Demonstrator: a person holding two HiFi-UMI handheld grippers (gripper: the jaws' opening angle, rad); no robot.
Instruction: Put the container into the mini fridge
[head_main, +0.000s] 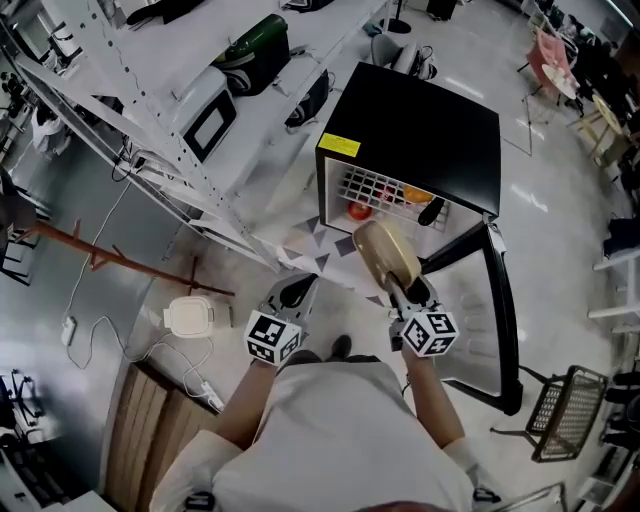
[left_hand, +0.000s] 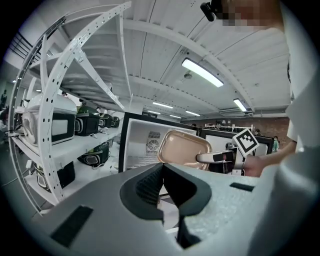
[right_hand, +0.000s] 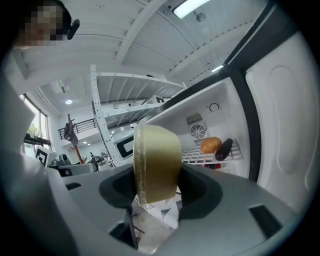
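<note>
The right gripper (head_main: 401, 284) has its jaws clenched on the beige container (head_main: 385, 252), which stands on edge between them and is held in the air just in front of the open mini fridge (head_main: 420, 130), not yet inside it. In the right gripper view the container (right_hand: 157, 161) fills the gap between the jaws, both pressing on it. The fridge door (head_main: 497, 300) is swung wide to the person's right. On the wire shelf (head_main: 375, 185) inside lie a red item (head_main: 359, 211), an orange item (right_hand: 211, 145) and a dark long item (right_hand: 223, 149) beside it. The left gripper (head_main: 295, 291) hangs low to the left of the container, well apart from the fridge; its jaws are pressed together with nothing between them. A white shelving rack (head_main: 150, 90) carrying appliances stands to the left
</note>
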